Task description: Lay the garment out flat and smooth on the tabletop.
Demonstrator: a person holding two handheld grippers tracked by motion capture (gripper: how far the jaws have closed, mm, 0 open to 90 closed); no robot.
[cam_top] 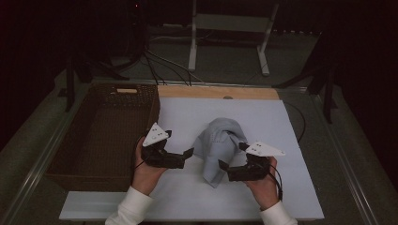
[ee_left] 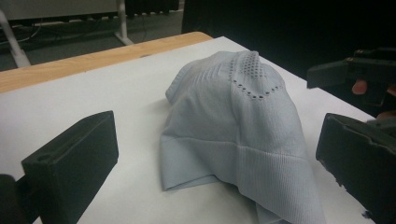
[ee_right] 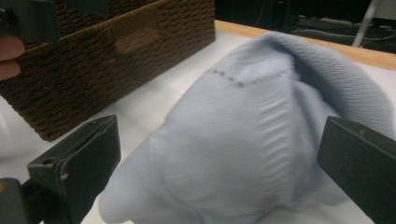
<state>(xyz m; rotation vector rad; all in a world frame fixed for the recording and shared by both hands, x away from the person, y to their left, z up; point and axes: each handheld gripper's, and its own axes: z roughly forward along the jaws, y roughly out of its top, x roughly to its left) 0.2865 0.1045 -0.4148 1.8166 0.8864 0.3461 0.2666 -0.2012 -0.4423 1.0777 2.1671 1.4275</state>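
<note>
A pale grey-blue knitted garment (cam_top: 217,146) lies bunched in a heap on the white table top (cam_top: 263,117). My left gripper (cam_top: 184,155) sits just left of the heap, open, jaws pointing at it with nothing between them. My right gripper (cam_top: 231,160) is at the heap's right side, also open, its jaws close around the lower edge of the cloth. In the left gripper view the garment (ee_left: 238,121) lies ahead between the wide jaws, with a row of small holes near its top. The right gripper view has the garment (ee_right: 247,140) very near, spanning the gap between the jaws.
A dark brown wicker basket (cam_top: 101,133) stands along the table's left side, close to my left hand; it shows as basket (ee_right: 116,56) in the right gripper view. A wooden strip (cam_top: 218,92) runs along the far edge. A white stand (cam_top: 230,28) and cables lie beyond.
</note>
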